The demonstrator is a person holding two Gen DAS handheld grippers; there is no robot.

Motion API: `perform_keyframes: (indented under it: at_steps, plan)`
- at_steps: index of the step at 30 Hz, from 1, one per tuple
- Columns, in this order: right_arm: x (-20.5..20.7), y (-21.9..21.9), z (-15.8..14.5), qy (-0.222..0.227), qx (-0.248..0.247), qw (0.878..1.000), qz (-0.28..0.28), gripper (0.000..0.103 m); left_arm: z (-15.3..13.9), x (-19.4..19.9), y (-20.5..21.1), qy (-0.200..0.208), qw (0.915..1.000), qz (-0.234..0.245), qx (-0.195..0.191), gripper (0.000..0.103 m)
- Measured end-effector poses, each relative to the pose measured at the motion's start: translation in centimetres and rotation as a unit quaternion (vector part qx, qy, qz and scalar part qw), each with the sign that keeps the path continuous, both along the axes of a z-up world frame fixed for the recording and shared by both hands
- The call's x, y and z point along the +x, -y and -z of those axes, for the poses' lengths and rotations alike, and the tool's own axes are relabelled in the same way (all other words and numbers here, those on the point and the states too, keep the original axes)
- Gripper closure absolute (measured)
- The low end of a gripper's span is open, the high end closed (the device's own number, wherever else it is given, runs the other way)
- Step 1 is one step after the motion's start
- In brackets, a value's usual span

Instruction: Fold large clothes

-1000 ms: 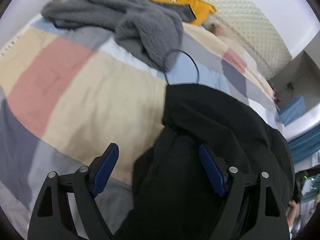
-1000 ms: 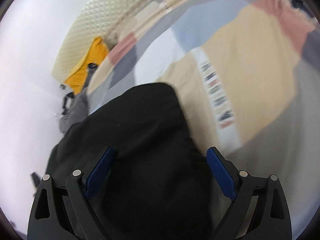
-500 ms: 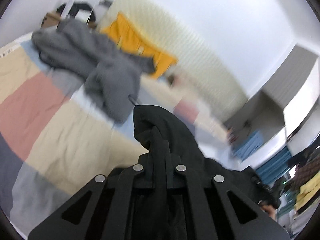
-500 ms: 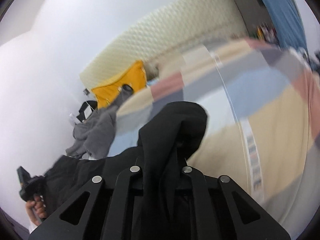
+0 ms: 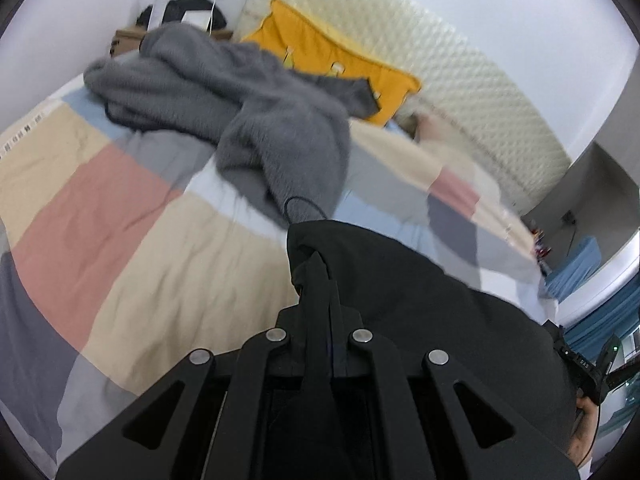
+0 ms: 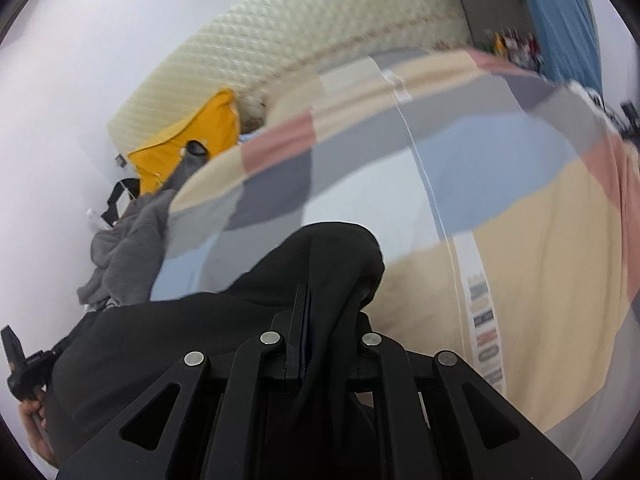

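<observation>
A large black garment hangs between my two grippers above a bed with a colour-block cover. My left gripper is shut on a bunched corner of it, the fabric stretching off to the right. In the right wrist view my right gripper is shut on another bunched corner of the black garment, which stretches off to the left. Both corners are lifted off the bed cover.
A grey fleece garment lies crumpled at the head of the bed, with a yellow pillow and a quilted cream headboard behind it. A thin black cable lies by the fleece. A bedside table stands at the far left.
Both grippers have closed from open onto corners of the black garment and lifted it off the bed. The views have tilted up toward the headboard.
</observation>
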State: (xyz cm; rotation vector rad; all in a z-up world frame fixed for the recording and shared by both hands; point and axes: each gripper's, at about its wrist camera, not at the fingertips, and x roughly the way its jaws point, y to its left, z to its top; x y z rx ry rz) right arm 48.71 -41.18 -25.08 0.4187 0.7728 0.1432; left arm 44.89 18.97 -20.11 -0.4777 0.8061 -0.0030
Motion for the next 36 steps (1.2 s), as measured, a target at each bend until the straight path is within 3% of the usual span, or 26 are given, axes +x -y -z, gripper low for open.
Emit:
perform_keyframes:
  at_steps: [3,7,12,14,15,16,17,19,22,26,29,31,36]
  plan:
    - [-0.2,0.1,1.7,-0.017,-0.001,1.0,-0.003,0.096,0.6,-0.6,1.4,-0.018,0.9988,0.012,0.044,0.099]
    - [-0.9,0.1,2.2,-0.023,0.007,1.0,-0.006,0.096,0.6,-1.4,2.3,-0.021,0.9973,0.018,0.067,0.098]
    - [-2.4,0.2,1.4,-0.029,0.001,1.0,-0.011,0.089,0.5,-2.1,1.3,-0.027,0.9987,0.02,0.037,0.092]
    - [-3.0,0.3,1.1,-0.034,0.005,0.999,-0.013,0.061,0.1,-2.3,1.1,-0.028,0.9991,0.024,0.022,0.083]
    - [-3.4,0.3,0.8,-0.031,0.013,0.999,-0.014,0.055,-0.3,-2.7,1.1,-0.022,0.9992,0.026,0.019,0.078]
    - [-3.8,0.3,0.4,-0.025,0.016,0.999,-0.015,0.046,-0.7,-3.1,1.1,-0.015,0.9994,0.023,0.021,0.064]
    - [-4.1,0.3,0.0,-0.021,0.013,1.0,-0.012,0.041,-1.2,-3.5,1.2,-0.009,0.9994,0.021,0.026,0.046]
    - [-5.2,0.2,-1.2,-0.013,0.0,1.0,-0.001,0.039,-2.7,-5.1,1.6,0.02,0.9982,0.014,0.055,0.03]
    - [-6.9,0.2,-3.1,-0.005,-0.016,1.0,0.02,0.032,-4.6,-6.7,2.1,0.032,0.9965,0.006,0.076,0.024]
    - [-9.7,-0.3,-6.9,0.027,-0.032,0.999,0.019,0.032,-7.5,-8.7,2.9,0.052,0.9949,0.016,0.085,0.024]
    - [-12.7,-1.6,-11.5,0.067,-0.052,0.996,0.011,0.032,-10.2,-10.6,3.6,0.07,0.9947,0.034,0.067,0.023]
    - [-15.1,-2.6,-15.6,0.104,-0.059,0.993,0.002,0.032,-12.6,-11.8,3.9,0.08,0.9943,0.05,0.05,0.023]
    - [-20.9,-5.5,-24.9,0.18,-0.08,0.98,-0.013,0.032,-18.4,-15.0,4.8,0.116,0.9903,0.058,0.052,0.021]
